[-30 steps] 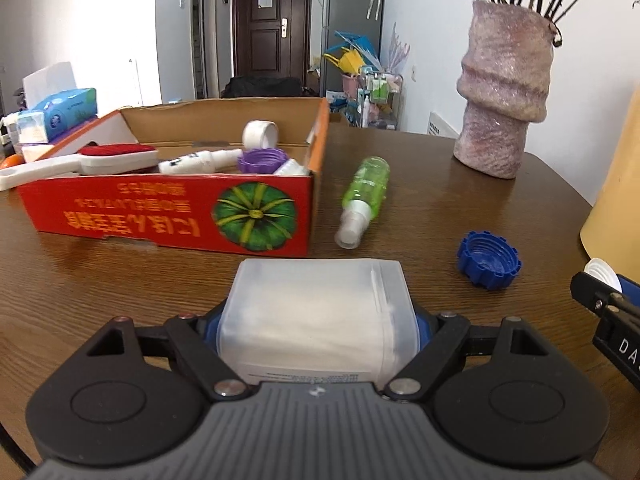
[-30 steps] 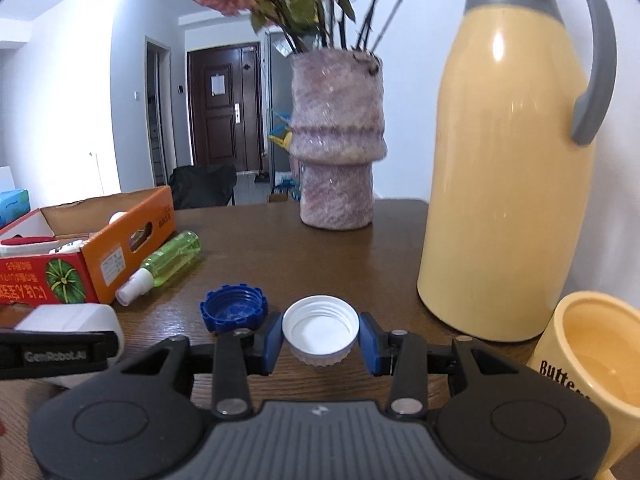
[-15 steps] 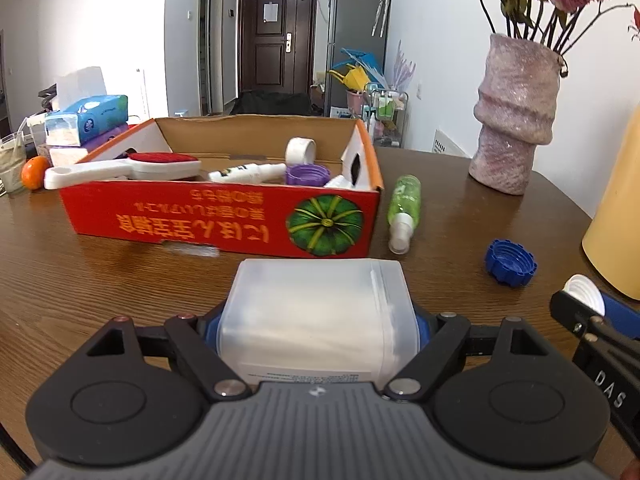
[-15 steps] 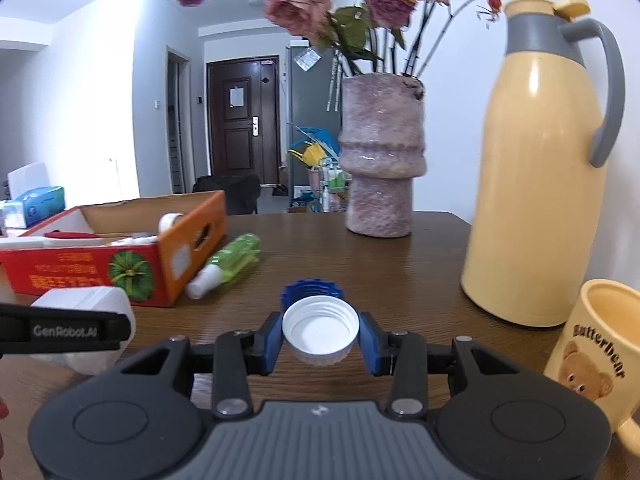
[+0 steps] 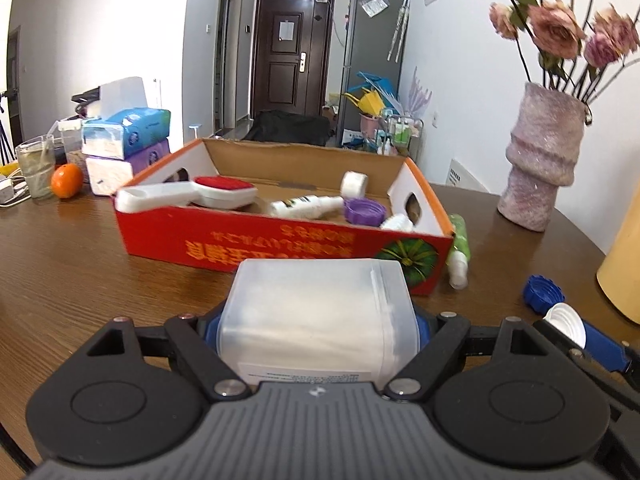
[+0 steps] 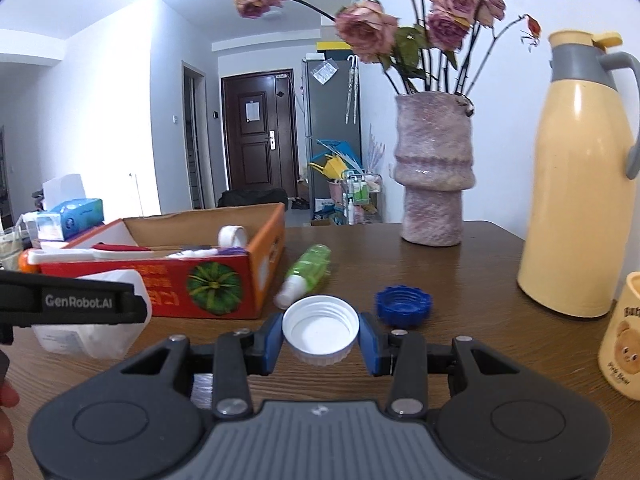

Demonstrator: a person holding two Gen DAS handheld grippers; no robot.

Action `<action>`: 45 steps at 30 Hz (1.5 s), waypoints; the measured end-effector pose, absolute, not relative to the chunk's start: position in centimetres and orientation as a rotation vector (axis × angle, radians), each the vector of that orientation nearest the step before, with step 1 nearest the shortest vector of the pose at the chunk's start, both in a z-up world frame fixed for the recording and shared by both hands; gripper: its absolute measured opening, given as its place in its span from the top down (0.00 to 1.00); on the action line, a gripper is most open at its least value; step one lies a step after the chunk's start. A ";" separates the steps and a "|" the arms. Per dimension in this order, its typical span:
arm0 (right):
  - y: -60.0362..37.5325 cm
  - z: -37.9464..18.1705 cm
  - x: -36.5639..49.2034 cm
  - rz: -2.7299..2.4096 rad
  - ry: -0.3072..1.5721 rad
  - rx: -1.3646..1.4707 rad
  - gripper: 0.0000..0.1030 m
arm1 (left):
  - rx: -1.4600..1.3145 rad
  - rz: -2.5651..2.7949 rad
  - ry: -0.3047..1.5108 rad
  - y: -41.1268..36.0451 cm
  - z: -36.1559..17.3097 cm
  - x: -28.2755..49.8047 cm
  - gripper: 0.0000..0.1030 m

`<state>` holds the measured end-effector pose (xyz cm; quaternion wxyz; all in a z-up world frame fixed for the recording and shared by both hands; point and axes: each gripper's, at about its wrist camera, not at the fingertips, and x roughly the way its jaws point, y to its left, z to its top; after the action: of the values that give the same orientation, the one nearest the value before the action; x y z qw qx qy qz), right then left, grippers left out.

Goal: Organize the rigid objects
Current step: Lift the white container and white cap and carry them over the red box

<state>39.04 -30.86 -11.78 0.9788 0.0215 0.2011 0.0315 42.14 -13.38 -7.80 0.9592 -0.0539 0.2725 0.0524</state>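
Two tools loaded: left tool (image 5: 318,322) clamps stiff, light plastic container (image 5: 318,312) by its sides; right tool (image 6: 320,338) pinches small white cap (image 6: 320,328) by rim, likely slippery.

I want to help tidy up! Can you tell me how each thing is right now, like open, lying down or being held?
Left gripper: shut on the plastic container.
Right gripper: shut on the white cap, open side up.
Cardboard box: open, holding several things.
Green spray bottle: lying on its side on the table.
Blue cap: loose on the table.
Vase: upright, holding flowers.
Yellow jug: upright, lid on.
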 end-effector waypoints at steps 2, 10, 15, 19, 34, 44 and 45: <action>-29.9 -11.6 39.0 0.066 0.393 0.048 0.62 | -0.125 0.107 0.543 -12.6 -7.4 42.2 0.19; -26.5 -10.9 39.2 0.077 0.358 0.069 0.62 | -0.155 0.106 0.494 -9.9 -5.7 42.4 0.19; -24.7 -10.5 40.0 0.077 0.338 0.077 0.62 | -0.156 0.113 0.480 -8.6 -5.1 42.9 0.19; -23.4 -10.3 40.8 0.081 0.323 0.079 0.62 | -0.159 0.116 0.472 -7.5 -4.8 43.8 0.19; -20.4 -9.7 45.3 0.076 0.293 0.106 0.62 | -0.164 0.107 0.434 -5.2 -3.3 47.3 0.19; -19.3 -9.7 48.5 0.088 0.291 0.118 0.62 | -0.151 0.114 0.428 -4.4 -3.1 50.6 0.19; -19.3 -9.7 48.9 0.088 0.290 0.118 0.62 | -0.151 0.114 0.427 -4.3 -3.1 50.9 0.19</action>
<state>48.94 -19.25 -9.69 0.9868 0.0587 0.1442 0.0438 50.89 -4.26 -3.07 0.9729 -0.0748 0.2115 0.0566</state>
